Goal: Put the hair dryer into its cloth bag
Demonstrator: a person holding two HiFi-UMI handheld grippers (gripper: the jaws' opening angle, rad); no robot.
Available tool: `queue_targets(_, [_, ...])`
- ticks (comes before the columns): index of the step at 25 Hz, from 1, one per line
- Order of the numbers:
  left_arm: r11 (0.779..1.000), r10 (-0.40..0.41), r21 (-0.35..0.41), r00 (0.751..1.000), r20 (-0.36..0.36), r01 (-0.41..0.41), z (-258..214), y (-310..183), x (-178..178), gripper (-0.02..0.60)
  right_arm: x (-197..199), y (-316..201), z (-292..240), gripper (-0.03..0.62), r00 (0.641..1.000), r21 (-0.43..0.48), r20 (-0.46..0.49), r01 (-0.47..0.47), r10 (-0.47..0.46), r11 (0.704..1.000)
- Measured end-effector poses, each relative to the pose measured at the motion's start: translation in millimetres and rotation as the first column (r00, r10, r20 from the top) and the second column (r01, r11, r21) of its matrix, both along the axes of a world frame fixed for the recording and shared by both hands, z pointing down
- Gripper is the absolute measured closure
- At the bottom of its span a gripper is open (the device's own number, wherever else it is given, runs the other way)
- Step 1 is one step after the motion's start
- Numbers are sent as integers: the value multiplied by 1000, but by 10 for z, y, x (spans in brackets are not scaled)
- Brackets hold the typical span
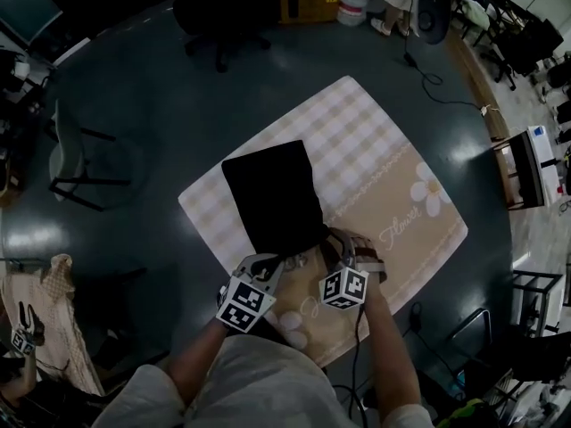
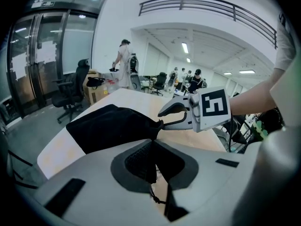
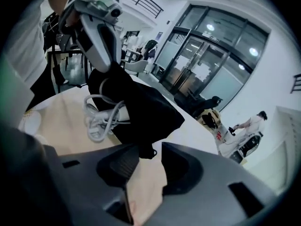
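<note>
We hold the bag [image 1: 272, 194] on the mat [image 1: 393, 185], mouth toward us. Our left gripper [image 2: 153, 160] clamps the hem tight. The right gripper [image 3: 146, 161] stands half open, a hem tip between its jaws, unpinched. We judge the dryer mostly inside. Its cord [image 3: 101, 119] spills out, left to tuck. The dryer body is hidden.

A round, dark tabletop [image 1: 161, 132] carries a checked beige mat [image 1: 375, 150] with a daisy printed near one corner. A black cloth bag [image 1: 272, 194] lies on the mat.
</note>
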State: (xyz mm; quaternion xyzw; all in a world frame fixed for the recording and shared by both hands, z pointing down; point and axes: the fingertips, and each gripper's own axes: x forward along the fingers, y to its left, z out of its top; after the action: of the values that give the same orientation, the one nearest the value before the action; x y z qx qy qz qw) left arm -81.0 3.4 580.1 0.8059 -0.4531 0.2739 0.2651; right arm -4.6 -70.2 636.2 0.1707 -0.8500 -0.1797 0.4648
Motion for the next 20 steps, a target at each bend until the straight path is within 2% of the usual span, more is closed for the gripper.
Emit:
queue_targets(2, [1000,6,2,1000,5,-6,19,98,-47,563,-97,54,43,460,1000,-3,15,-10,10,1000])
queue_targets(4, [1000,9,6,1000,13,-9,28,215,-117,563,-192,155,55,540,999,2,27,-17,17,1000])
queue_targets(6, [1000,5,7,1000,16,-5,28,216,-125,563,-202,178,46,566,1000,-5,28,-13,13,1000])
queue_targets(10, [1000,-19,15,999,32,18,24,30,-72,563,-79,52,-59,572,996,-79,87,-28,35,996])
queue_targets(16, [996,-63,68,985,161,53,100,118,-215,559,-93,140,-161,572,992,-82,119,-26,36,996])
queue_targets(20, [997,-73,25,981,181,70,253,262,-206,452,-108,162,-195,572,990,-77,130,-38,48,996])
